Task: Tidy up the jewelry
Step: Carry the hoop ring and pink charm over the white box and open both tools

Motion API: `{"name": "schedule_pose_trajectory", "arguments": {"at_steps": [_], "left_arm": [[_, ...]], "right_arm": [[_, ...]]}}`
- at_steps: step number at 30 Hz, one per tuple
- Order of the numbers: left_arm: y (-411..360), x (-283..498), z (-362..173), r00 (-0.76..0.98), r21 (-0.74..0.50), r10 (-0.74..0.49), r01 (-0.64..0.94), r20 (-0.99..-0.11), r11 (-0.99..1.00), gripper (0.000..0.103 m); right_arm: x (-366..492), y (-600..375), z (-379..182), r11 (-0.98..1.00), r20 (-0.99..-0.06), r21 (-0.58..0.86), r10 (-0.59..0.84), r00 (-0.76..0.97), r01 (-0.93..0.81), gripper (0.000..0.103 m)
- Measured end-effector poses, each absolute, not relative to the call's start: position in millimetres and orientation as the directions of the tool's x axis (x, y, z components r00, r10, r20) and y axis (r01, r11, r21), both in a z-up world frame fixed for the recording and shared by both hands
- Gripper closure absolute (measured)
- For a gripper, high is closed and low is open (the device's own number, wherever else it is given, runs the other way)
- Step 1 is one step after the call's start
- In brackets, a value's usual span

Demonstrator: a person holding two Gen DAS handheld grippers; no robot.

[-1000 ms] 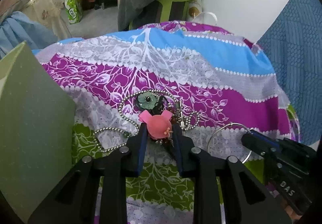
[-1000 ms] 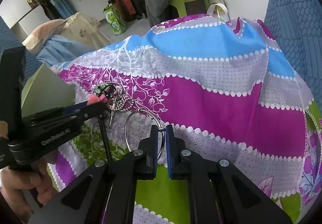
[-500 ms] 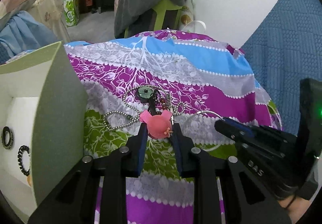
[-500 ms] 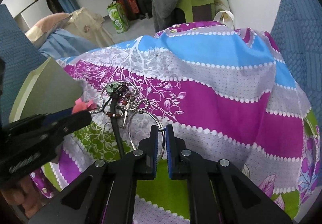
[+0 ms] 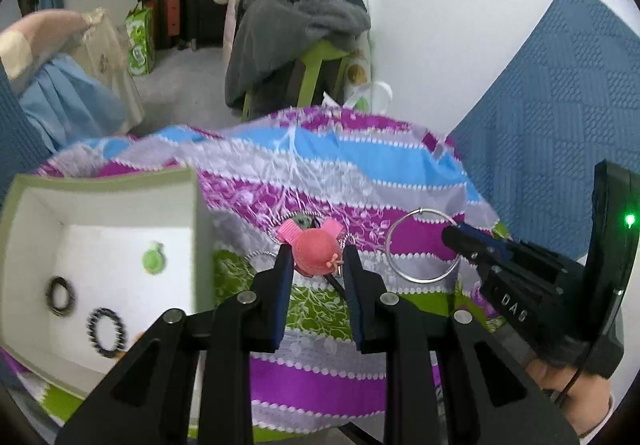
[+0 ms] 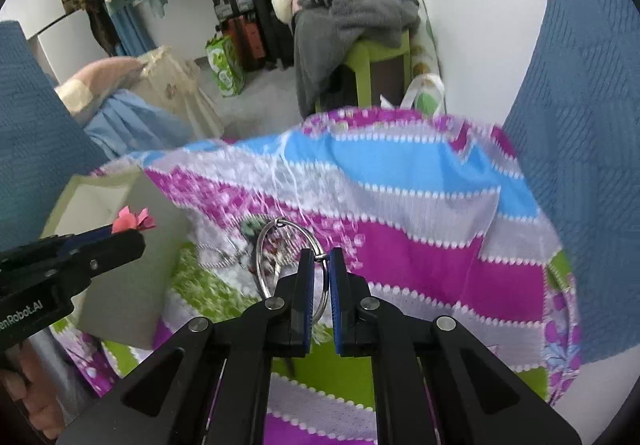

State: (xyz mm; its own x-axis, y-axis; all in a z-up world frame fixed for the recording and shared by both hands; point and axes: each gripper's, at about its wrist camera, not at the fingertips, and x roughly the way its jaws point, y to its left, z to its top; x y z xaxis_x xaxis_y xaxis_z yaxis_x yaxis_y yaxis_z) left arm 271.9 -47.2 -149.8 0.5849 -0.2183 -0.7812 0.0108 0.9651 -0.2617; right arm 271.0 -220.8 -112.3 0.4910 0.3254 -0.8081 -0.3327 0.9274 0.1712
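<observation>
The left tool (image 5: 316, 259) grips a pink charm (image 5: 316, 255); the open box (image 5: 196, 245) lies at its nine o'clock, just beside it. The right tool (image 6: 318, 259), farther from the box, pinches a wire hoop (image 6: 288, 265), jaws nearly closed.

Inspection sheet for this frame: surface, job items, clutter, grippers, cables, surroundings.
Surface: patterned bedsheet, purple, blue, grey and green bands.
Job's things: pink hair clip; silver hoop; open box holding two dark rings and a green charm; bead chain on the sheet, partly hidden.
Clutter: nothing seen.
Grippers: left gripper shut on the clip; right gripper shut on the hoop.
Cables: thin black lead at the right hand.
Surroundings: clothes-piled stool, suitcases, hanging clothes.
</observation>
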Motion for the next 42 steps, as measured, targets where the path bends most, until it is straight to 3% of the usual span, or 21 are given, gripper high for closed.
{"name": "schedule_pose_trajectory", "arguments": {"at_steps": [15,24,30,42], "left_arm": [[25.3,242.6,-45.1,0.69,-0.258,-0.186,-0.001,-0.699,0.966,0.077],[73.4,224.8,-14.4,0.73,-0.229,-0.146,-0.014,-0.667,0.973,0.077],[104.1,218.8,-33.6,0.72,-0.221,-0.127,-0.038,-0.682,0.974,0.077],[147.8,209.3,-129.9,0.624,-0.296,-0.148,-0.139,-0.767,0.945,0.077]], "right_arm": [[262.0,-164.8,15.9,0.92,-0.693,0.181,0.371,0.619,-0.348,0.097],[248.1,-126.0,48.2,0.919,-0.66,0.173,0.374,0.651,-0.353,0.097],[238.4,-96.8,39.3,0.915,-0.663,0.196,0.388,0.64,-0.352,0.097],[211.7,-33.9,-52.1,0.885,-0.799,0.184,0.388,0.458,-0.428,0.097]]}}
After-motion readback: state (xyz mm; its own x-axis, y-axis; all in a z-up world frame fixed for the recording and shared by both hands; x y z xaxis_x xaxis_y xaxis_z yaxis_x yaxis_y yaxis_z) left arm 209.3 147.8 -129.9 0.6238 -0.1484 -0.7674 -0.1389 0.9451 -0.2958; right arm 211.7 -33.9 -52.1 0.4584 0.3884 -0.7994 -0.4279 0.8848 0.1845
